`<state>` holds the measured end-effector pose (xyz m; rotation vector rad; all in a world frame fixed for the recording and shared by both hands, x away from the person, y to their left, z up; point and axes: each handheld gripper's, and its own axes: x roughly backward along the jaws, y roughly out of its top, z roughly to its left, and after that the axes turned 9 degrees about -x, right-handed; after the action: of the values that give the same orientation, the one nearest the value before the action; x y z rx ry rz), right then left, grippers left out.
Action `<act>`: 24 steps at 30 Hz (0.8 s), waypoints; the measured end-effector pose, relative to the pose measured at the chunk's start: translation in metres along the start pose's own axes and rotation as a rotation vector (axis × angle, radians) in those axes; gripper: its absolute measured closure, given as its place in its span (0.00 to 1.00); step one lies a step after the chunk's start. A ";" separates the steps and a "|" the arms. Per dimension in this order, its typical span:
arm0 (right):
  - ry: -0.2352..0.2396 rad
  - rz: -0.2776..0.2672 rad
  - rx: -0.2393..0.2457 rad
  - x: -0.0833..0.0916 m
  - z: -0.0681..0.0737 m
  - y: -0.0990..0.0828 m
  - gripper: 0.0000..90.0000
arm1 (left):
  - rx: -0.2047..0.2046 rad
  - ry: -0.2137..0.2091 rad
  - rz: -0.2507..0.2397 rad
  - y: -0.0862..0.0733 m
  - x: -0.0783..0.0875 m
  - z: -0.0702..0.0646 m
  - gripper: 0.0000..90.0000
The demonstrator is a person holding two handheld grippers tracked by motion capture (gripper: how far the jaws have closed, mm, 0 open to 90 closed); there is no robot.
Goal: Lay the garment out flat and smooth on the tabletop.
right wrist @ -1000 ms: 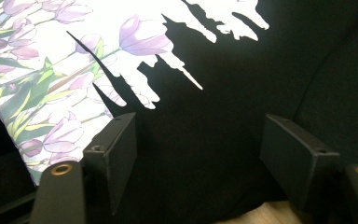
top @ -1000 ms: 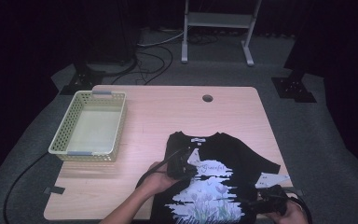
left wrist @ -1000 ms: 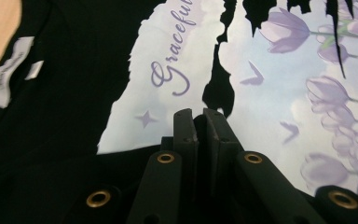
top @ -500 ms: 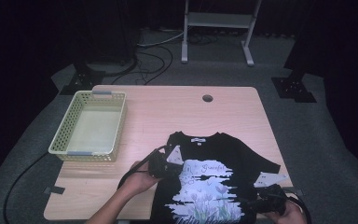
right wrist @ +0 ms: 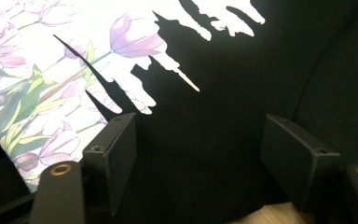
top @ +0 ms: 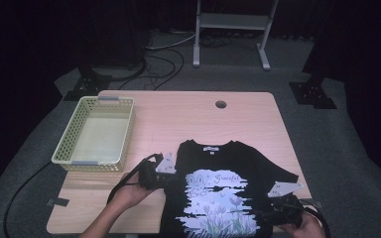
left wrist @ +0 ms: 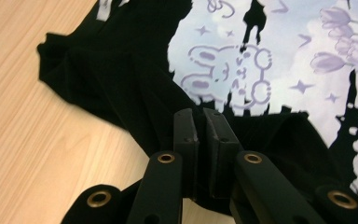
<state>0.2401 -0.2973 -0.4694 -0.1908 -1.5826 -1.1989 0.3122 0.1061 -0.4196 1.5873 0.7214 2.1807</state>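
Left gripper pinching black tee edge (sleeve side), right gripper jaws apart over hem, basket far-left

Blk tee w/ basket alongside

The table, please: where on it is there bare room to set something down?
Bare wood lies beyond the T-shirt around the cable hole, right of the basket, plus a strip below the basket. The near centre and right edge are crowded by shirt and both claws.

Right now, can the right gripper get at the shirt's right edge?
Probably yes: right gripper hangs open over the black shirt at its right edge, cloth between the jaws, nothing in between.
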 end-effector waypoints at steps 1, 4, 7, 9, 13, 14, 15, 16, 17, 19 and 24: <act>-0.001 0.002 -0.001 0.000 0.000 0.000 0.30 | 0.003 0.002 0.000 -0.002 0.001 0.000 0.94; -0.004 0.007 -0.004 0.000 0.001 0.001 0.30 | 0.013 0.012 0.001 -0.008 0.005 0.002 0.94; -0.006 0.012 -0.008 0.000 0.001 0.002 0.30 | 0.027 0.023 -0.002 -0.014 0.010 0.003 0.94; -0.008 0.018 -0.007 0.000 0.001 0.003 0.30 | 0.035 0.032 -0.002 -0.019 0.013 0.004 0.94; -0.011 0.028 -0.010 -0.001 0.002 0.004 0.30 | 0.061 0.055 0.003 -0.030 0.021 0.008 0.94; -0.011 0.033 -0.014 -0.001 0.002 0.005 0.30 | 0.062 0.061 0.008 -0.033 0.023 0.009 0.94; -0.012 0.035 -0.014 -0.001 0.002 0.005 0.29 | 0.070 0.067 0.009 -0.036 0.025 0.009 0.94; -0.013 0.036 -0.009 -0.002 0.002 0.006 0.29 | 0.077 0.076 0.011 -0.039 0.027 0.010 0.94; -0.013 0.038 -0.011 -0.002 0.002 0.006 0.29 | 0.082 0.084 0.012 -0.042 0.030 0.011 0.94; -0.013 0.039 -0.012 -0.003 0.003 0.007 0.29 | 0.098 0.093 0.015 -0.048 0.034 0.013 0.94; -0.013 0.053 -0.005 -0.004 0.003 0.011 0.28 | 0.126 0.117 0.027 -0.064 0.043 0.016 0.94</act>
<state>0.2467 -0.2884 -0.4660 -0.2430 -1.5769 -1.1633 0.3127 0.1848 -0.4206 1.5469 0.8935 2.3041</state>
